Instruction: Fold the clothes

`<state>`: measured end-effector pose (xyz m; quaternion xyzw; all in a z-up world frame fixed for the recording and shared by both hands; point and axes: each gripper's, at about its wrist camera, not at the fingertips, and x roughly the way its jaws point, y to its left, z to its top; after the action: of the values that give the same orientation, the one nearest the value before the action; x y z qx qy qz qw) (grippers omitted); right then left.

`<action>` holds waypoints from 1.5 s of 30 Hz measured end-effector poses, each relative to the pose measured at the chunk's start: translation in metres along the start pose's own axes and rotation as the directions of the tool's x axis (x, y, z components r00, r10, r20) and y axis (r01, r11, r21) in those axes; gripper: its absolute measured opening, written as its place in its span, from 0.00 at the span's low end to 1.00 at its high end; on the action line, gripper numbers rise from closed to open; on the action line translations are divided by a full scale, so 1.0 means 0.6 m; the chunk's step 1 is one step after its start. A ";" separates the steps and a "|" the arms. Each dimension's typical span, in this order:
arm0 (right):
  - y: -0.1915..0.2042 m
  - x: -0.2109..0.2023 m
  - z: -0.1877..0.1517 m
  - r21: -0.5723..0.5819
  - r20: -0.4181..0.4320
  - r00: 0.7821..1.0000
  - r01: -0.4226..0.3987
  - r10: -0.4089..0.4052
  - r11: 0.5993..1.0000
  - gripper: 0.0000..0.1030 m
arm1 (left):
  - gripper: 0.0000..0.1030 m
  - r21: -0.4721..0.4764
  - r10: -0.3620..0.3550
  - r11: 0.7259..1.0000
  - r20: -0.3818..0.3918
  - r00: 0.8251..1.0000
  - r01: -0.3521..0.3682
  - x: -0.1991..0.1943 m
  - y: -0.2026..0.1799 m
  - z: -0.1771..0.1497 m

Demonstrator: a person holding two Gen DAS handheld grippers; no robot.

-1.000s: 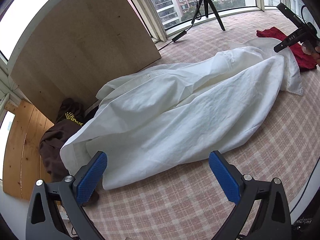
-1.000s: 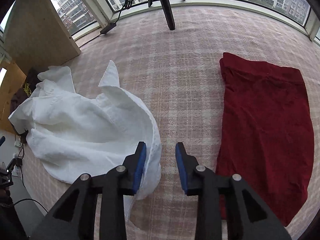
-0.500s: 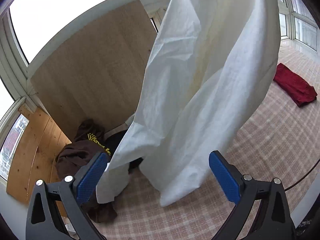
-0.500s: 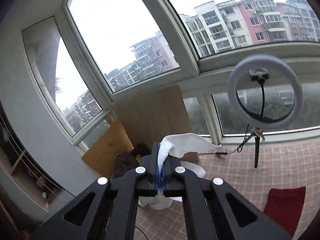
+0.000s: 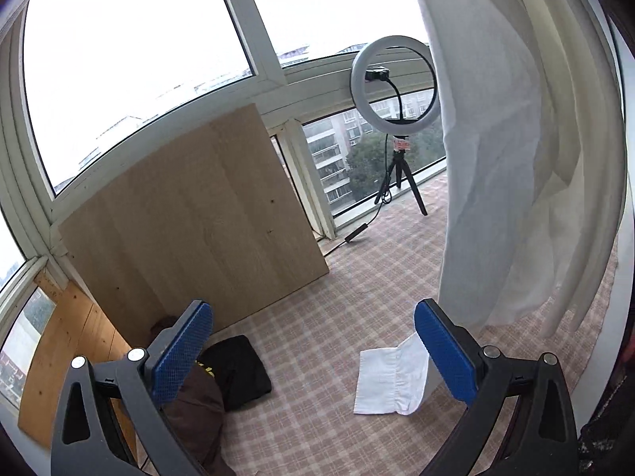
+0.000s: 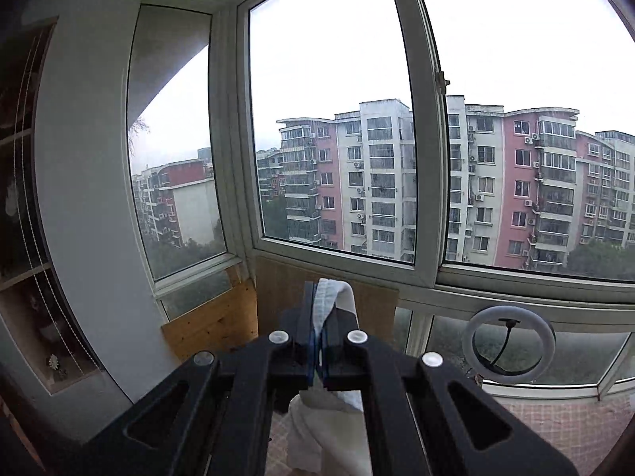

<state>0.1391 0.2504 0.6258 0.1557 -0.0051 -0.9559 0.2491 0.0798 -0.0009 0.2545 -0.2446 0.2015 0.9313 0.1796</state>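
Observation:
A white shirt [image 5: 512, 150] hangs high in the air down the right side of the left wrist view, and its lower end with a cuff [image 5: 391, 380] rests on the checked floor covering [image 5: 325, 357]. My right gripper [image 6: 319, 317] is raised toward the windows and shut on an edge of the white shirt [image 6: 327, 297], which drapes down below its fingers. My left gripper [image 5: 313, 353] is wide open with blue pads, empty, to the left of the hanging cloth.
A wooden board [image 5: 190, 226] leans against the window wall. Dark brown and black clothes [image 5: 234, 373] lie at its foot. A ring light on a tripod [image 5: 397, 91] stands by the windows, also in the right wrist view as ring light [image 6: 510, 345].
The right gripper closed on the shirt's edge and rose high, lifting the shirt off the floor. The left gripper rose and tilted up; the shirt now hangs to its right.

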 end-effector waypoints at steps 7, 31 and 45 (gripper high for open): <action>-0.106 -0.026 -0.085 0.167 -0.074 0.992 0.113 -0.102 0.979 0.02 | 0.99 0.087 -0.264 0.960 -0.041 0.964 0.267 0.067 -0.084 0.017; -0.236 -0.069 -0.156 0.288 -0.142 0.937 0.346 -0.318 0.893 0.02 | 0.00 -0.027 -0.698 0.709 -0.167 0.696 0.704 0.183 -0.080 0.017; -0.331 -0.028 -0.188 0.303 -0.198 0.936 0.341 -0.292 0.890 0.02 | 0.11 -0.101 -0.375 0.927 -0.247 0.894 0.361 0.052 -0.088 -0.135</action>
<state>0.0925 0.4399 0.5062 0.2640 -0.1223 -0.9549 0.0596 0.1080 0.0141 0.1582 -0.4037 0.1488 0.8449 0.3179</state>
